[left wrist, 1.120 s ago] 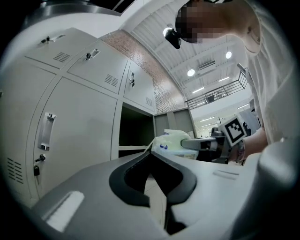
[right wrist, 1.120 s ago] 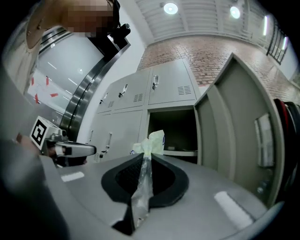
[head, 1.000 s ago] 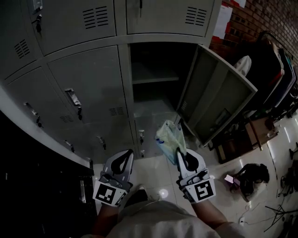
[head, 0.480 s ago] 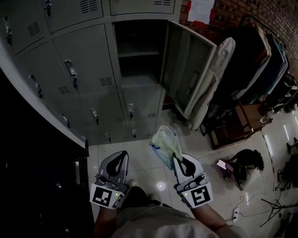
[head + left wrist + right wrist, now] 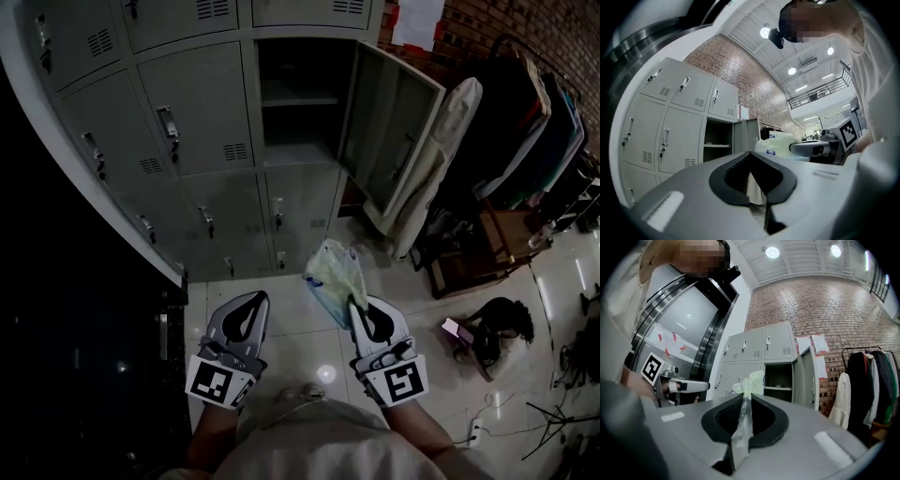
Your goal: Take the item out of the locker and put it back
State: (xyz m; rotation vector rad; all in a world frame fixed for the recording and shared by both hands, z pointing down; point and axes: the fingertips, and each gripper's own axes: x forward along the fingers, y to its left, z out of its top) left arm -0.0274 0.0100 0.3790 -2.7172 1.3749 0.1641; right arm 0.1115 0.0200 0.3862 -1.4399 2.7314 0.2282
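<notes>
**Bag on a thin pinch, locker well ahead**

Right gripper (image 5: 354,304) is clamped on the twisted neck of the plastic bag (image 5: 332,276). The bag's bulk hangs past the jaw tips, over the tiled floor (image 5: 300,330). It is out of the locker and well apart from it. Left gripper (image 5: 260,300) is closed on nothing, level beside the right.

Risks, as I judge them:

- The hold is on film only, not on whatever is inside. A quick swing or a jolt could let the neck slide through the pads, or stretch and tear it, and the bag would drop.
- I can't see the contents, so the weight is unknown. A heavy load makes the slip likelier.
- The open compartment (image 5: 298,127) has a shelf (image 5: 298,99) across it. A dangling bag could snag on the shelf edge or the frame lip and be dragged out of the pinch.
- The door (image 5: 394,141) stands swung out on my loaded side. Brushing it could push it across the opening.
- With the left gripper closed, I have no ready support under the bag.
</notes>
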